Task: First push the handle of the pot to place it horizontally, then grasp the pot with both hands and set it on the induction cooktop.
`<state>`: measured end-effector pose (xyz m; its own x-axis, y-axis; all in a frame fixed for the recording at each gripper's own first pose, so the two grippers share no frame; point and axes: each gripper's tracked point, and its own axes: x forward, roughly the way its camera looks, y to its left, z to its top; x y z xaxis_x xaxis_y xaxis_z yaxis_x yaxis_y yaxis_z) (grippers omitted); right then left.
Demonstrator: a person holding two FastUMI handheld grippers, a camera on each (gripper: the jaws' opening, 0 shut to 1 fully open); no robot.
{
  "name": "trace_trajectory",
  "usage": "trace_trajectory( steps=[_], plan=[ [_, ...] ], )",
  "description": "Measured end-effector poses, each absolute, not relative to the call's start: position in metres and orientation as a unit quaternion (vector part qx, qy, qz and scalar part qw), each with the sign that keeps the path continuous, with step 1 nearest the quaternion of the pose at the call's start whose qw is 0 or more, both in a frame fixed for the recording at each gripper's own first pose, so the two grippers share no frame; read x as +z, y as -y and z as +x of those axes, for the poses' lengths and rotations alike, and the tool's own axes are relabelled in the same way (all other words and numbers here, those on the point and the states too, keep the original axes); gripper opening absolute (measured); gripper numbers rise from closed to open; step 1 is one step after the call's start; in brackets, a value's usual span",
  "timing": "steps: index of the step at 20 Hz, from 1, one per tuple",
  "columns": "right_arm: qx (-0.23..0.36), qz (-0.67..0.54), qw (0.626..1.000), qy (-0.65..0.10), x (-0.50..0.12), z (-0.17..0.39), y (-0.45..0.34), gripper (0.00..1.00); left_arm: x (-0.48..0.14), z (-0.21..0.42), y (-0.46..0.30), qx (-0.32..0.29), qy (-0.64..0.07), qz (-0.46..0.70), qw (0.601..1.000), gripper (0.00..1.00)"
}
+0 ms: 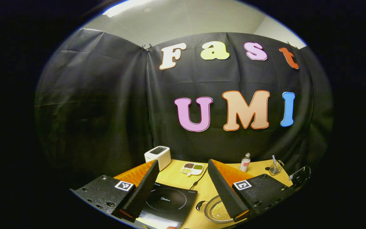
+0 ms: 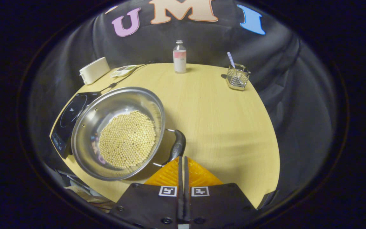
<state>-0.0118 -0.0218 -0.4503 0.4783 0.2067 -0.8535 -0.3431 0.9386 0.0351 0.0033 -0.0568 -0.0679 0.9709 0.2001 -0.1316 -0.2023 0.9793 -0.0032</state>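
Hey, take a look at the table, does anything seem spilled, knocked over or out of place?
Nothing looks spilled or broken. The pot sits on the table beside the induction cooktop, not on it, with its beans inside. The bottle and wire holder stand upright. The right gripper is closed near the pot's handle.

Bench (image 2: 221, 127): pale yellow wood-grain top, matte, lying directly ahead of and below the right gripper's camera; its far edge meets the wall.

Booth wall (image 1: 106, 105): black cloth, creased, hung in panels pinned together at the top with small clips; it rises behind the bench, ahead of both cameras, and wraps round to either side.

Room wall (image 1: 183, 19): plain off-white, seen above the cloth's upper edge in the left gripper view.

Ceiling light (image 1: 124, 7): bright white strip, high and to the left of the left gripper's line of sight. Lighting is even, with soft shadows on the bench.
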Motion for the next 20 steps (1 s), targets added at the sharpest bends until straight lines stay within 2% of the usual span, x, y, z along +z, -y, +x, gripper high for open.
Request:
trace_trajectory(
  steps=[7,15,16,17,19,20],
  plan=[
    [0.121,-0.043,0.868,-0.48,-0.442,0.003,0.024,0.03,-0.125,0.035,0.063,0.065,-0.124,0.008,0.99,0.99],
    [0.102,-0.01,0.885,-0.455,-0.417,0.003,0.014,0.0,-0.2,0.064,0.083,-0.008,-0.205,0.0,0.979,0.99],
    [0.103,-0.003,0.885,-0.454,-0.415,0.003,0.009,0.07,-0.209,0.066,0.085,-0.016,-0.216,-0.002,0.976,0.99],
    [0.101,-0.002,0.885,-0.454,-0.413,0.003,0.009,0.1,-0.218,0.067,0.087,-0.023,-0.228,-0.005,0.973,0.99],
    [0.103,0.003,0.886,-0.452,-0.411,0.005,0.003,0.1,-0.238,0.069,0.09,-0.037,-0.252,-0.009,0.967,0.99],
    [0.101,0.003,0.886,-0.453,-0.414,0.006,0.003,0.27,-0.245,0.071,0.091,-0.042,-0.265,-0.01,0.963,0.99]
  ],
)
